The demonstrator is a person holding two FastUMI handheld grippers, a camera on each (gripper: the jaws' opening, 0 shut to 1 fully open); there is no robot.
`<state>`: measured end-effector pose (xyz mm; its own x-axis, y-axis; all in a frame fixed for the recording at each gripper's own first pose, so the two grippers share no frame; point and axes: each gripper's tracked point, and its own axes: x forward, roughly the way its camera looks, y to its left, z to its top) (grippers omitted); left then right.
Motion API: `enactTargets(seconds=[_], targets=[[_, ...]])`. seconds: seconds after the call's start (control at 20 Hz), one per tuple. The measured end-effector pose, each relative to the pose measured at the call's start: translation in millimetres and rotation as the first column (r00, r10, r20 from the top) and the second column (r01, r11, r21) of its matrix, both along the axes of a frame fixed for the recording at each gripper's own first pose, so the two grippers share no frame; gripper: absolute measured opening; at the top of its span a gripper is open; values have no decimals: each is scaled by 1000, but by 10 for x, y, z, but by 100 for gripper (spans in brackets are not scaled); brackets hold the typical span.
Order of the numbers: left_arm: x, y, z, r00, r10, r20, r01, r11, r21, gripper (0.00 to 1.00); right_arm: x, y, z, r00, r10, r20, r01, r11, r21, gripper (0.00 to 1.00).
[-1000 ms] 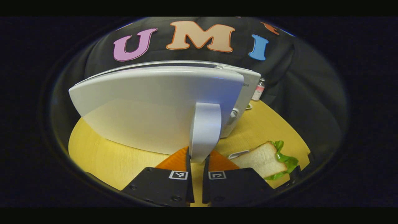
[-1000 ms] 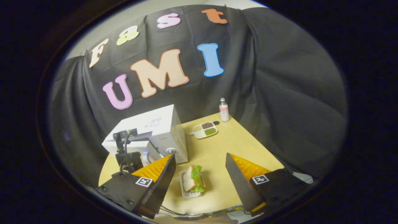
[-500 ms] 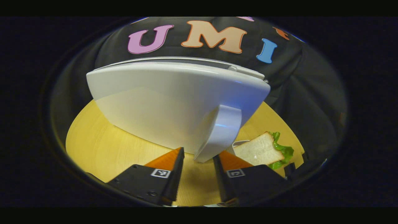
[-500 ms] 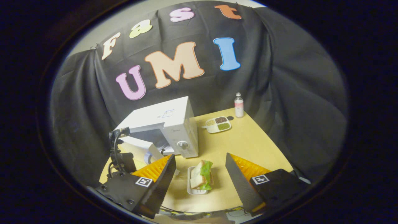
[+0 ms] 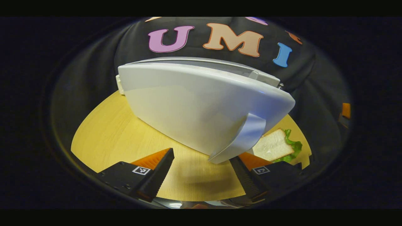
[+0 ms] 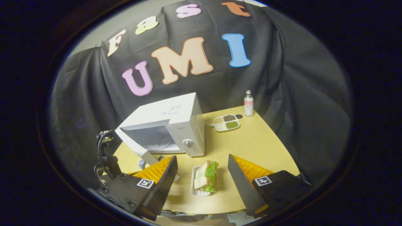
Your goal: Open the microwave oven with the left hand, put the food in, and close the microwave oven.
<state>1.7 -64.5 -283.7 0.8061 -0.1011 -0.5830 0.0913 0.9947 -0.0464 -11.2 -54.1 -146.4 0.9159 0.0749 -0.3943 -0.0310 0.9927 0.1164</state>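
The white microwave [image 6: 176, 121] stands at the table's back left, its door [image 6: 135, 146] swung wide and the cavity [image 6: 154, 139] showing. In the left gripper view the door's outer face [image 5: 201, 106] looms close, its handle [image 5: 243, 136] hanging down near my right finger. My left gripper [image 5: 202, 171] is open with its fingers clear of the handle; its body [image 6: 106, 157] also appears by the door in the right gripper view. A lettuce sandwich [image 6: 205, 175] lies in a small white tray [image 6: 193, 190] in front of the microwave. Above it hovers my right gripper [image 6: 202, 182], open and holding nothing.
A divided dish of grains [image 6: 226, 122] and a small bottle [image 6: 248, 103] stand at the back right of the wooden table [image 6: 260, 147]. Black cloth walls the booth behind and to the sides. The open door juts out over the table's left front.
My left gripper has let go of the door handle and spread its fingers. The door has swung further open, showing the cavity. The right gripper stays open over the sandwich.
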Motion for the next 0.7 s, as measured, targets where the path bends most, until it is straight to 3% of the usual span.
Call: enactTargets(seconds=[0.35, 0.7], targets=[[-534, 646, 67, 986, 165, -3, -165, 986, -8, 100, 105, 132, -76, 996, 78, -36, -78, 997, 11, 92], [-1045, 1456, 260, 934, 357, 26, -356, 934, -16, 100, 182, 495, -85, 981, 187, -44, -186, 982, 28, 92]])
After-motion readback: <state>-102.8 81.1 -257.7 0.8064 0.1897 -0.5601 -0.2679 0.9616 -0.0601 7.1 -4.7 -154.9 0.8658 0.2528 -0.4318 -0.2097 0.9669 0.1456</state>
